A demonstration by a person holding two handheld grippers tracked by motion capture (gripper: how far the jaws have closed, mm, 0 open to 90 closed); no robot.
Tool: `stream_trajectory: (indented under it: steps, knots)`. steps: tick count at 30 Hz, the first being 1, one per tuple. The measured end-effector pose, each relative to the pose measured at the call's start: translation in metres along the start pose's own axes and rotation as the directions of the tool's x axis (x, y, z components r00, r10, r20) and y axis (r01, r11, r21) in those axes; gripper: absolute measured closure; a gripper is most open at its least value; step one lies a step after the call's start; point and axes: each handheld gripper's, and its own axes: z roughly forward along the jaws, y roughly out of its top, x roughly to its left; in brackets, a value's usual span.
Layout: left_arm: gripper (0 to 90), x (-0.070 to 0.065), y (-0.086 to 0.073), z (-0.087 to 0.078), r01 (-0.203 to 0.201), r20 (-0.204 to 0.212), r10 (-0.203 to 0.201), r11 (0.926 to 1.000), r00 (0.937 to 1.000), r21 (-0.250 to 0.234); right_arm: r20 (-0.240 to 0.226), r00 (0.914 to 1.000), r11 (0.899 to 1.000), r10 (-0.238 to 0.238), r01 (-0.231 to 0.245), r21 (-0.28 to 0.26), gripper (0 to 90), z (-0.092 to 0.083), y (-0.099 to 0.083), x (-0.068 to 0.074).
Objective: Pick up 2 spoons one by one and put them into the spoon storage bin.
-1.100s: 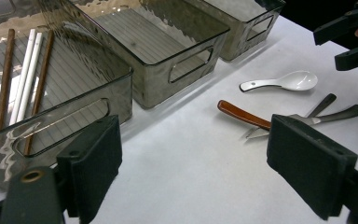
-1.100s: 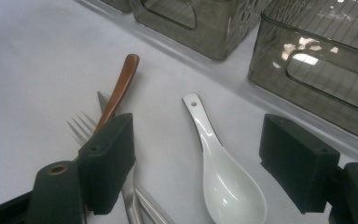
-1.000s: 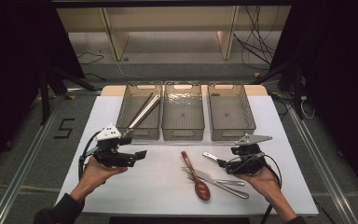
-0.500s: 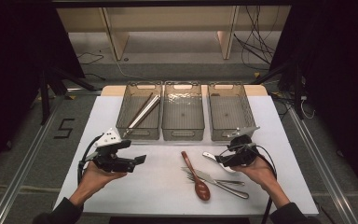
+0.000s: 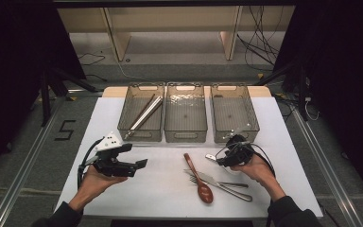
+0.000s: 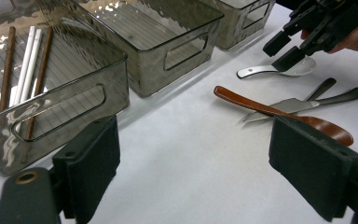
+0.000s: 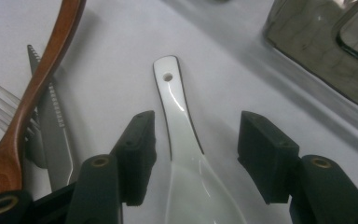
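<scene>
On the floor at the left of the table (image 5: 123, 198) there is one mark that can be read, the figure "5" (image 5: 65, 129); the cutlery and the bins carry no writing that I can read.

The right gripper (image 7: 193, 140) is low over a white spoon (image 7: 179, 140) that lies flat on the white table, near the front of the right bin (image 5: 234, 113). The handle of the spoon, with a small hole near its end, passes between the two black jaws and reaches beyond them. The jaws have just been closing, but a gap remains on each side and the pads do not press on the spoon. Just beside the spoon lie a brown wooden spoon (image 7: 32, 88), a knife (image 7: 53, 130) and a fork (image 7: 0, 112), the wooden spoon across the other two.

The left gripper (image 5: 139, 164) hovers over the bare table with its jaws wide apart and nothing between them, well apart from the white spoon. The left bin (image 6: 51, 88) holds chopsticks (image 6: 25, 70), white and brown
</scene>
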Motion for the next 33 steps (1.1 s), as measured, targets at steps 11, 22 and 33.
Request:
stream_trajectory:
  steps: [11, 22, 33]
  knots:
    - [15.7, 0.001, -0.001, 0.0, -0.002, 0.0, 0.002, 1.0, 1.0, -0.008, -0.01, 0.9992, 0.996, -0.04, 0.041, 0.073, 63.5, 0.012, 0.003, 0.003]
    - [15.8, 0.002, -0.002, 0.001, -0.017, -0.01, 0.017, 0.9998, 0.9998, 0.005, -0.016, 0.9968, 0.992, -0.078, 0.08, 0.099, 73.0, 0.01, 0.004, 0.008]
    - [16.1, 0.002, -0.002, 0.001, -0.022, -0.014, 0.022, 0.9997, 0.9996, 0.003, -0.041, 0.9933, 0.985, -0.108, 0.112, 0.132, 76.6, 0.008, 0.007, 0.017]
